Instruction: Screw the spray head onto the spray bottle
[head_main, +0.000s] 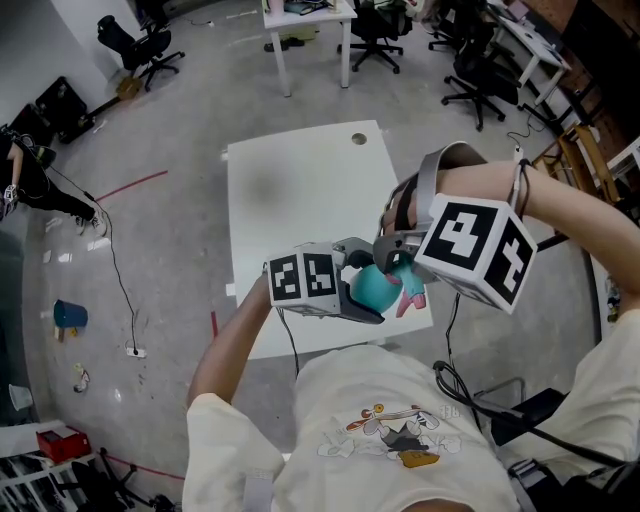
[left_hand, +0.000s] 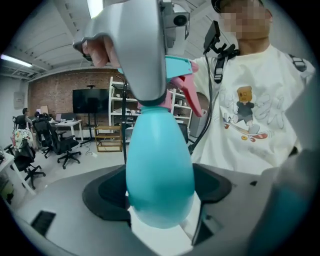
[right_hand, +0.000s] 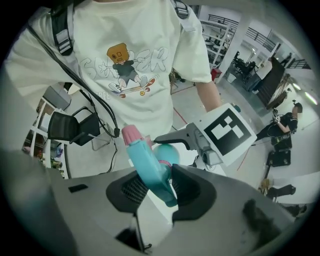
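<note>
Head view, nearest item first.

1. Cream T-shirt (head_main: 380, 420), cartoon print. It belongs to the person holding both tools; a black cable (head_main: 470, 395) trails off at the right hip.

2. Left gripper (head_main: 360, 283), held just in front of the chest. Jaws are closed round the belly of the spray bottle (left_hand: 160, 170), a dark pad against either flank. Judged purpose: a clamp that keeps the bottle from turning while the top is worked.

3. Spray bottle, teal and egg-shaped. It is held in the air above the near edge of the table, neck toward the other tool, resting on nothing.

4. Spray head (right_hand: 150, 167), teal with a pink trigger (left_hand: 192, 97). It sits at the neck of the bottle. Whether the threads have caught cannot be told.

5. Right gripper (head_main: 397, 258), reaching down from above. Jaws are partly closed, pads pressing the two sides of the spray head. The approach runs along the bottle's axis, which suits a twist of the wrist to drive the thread home.

6. Table (head_main: 300, 180), white, with a cable hole at its far edge. It serves only as a backstop under the work.

7. Grey floor (head_main: 170, 230), with loose cables and a blue object lying at the left.

8. Office chairs (head_main: 140, 45) and further desks at the far side of the room, taking no part in the task.
</note>
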